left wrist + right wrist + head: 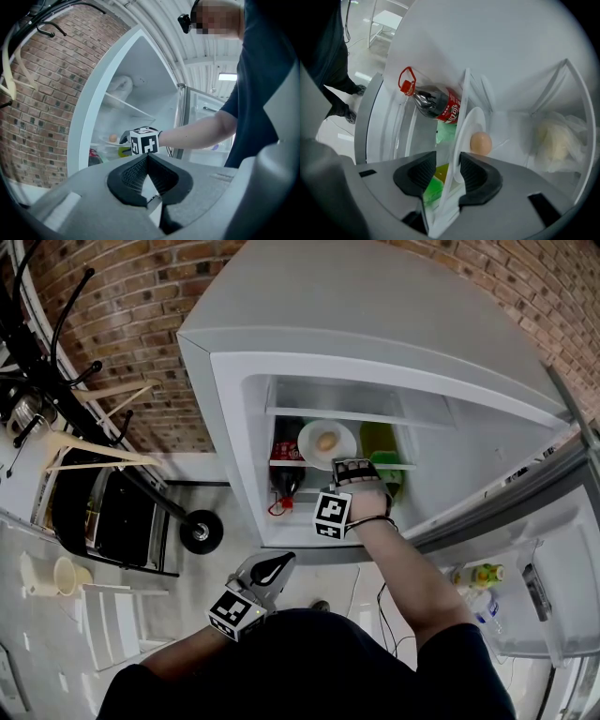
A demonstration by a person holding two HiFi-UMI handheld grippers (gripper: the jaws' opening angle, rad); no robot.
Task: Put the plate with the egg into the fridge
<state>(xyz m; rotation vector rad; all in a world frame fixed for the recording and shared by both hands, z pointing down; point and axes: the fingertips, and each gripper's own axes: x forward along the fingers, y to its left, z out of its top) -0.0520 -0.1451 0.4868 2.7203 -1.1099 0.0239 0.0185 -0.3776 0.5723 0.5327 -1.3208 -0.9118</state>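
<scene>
Plainly the fridge (375,324) is the biggest thing in sight. Its door (553,549) is swung wide to the fridge's right, so the whole front opening is free to reach through, bounded by the white frame on both sides. Inside the fridge an upper shelf (328,414) runs across, with open room under it down to the middle shelf (405,465).

A dark cola bottle (286,474) with a red cap stands at the fridge's left wall. A green container (380,442) sits toward the fridge's right side. In the right gripper view a pale bag (555,138) lies further in.

The plate (309,442) sits inside the fridge on the middle shelf, between the bottle and the green container. It lies flat, face up, its near rim turned to the fridge's opening. Being round, it has no long axis.

The right gripper (349,470) reaches into the fridge's opening at the plate's near rim. In its own view the rim (471,122) passes edge-on between the pads, which stand spread and do not pinch it.

The left gripper (272,568) hangs outside the fridge, well clear of the front, below the opening in the head view. Its pads (136,176) are pressed together at the tips on nothing.

The egg (326,440) rests on the plate near its middle; which way its long axis points can't be told.
</scene>
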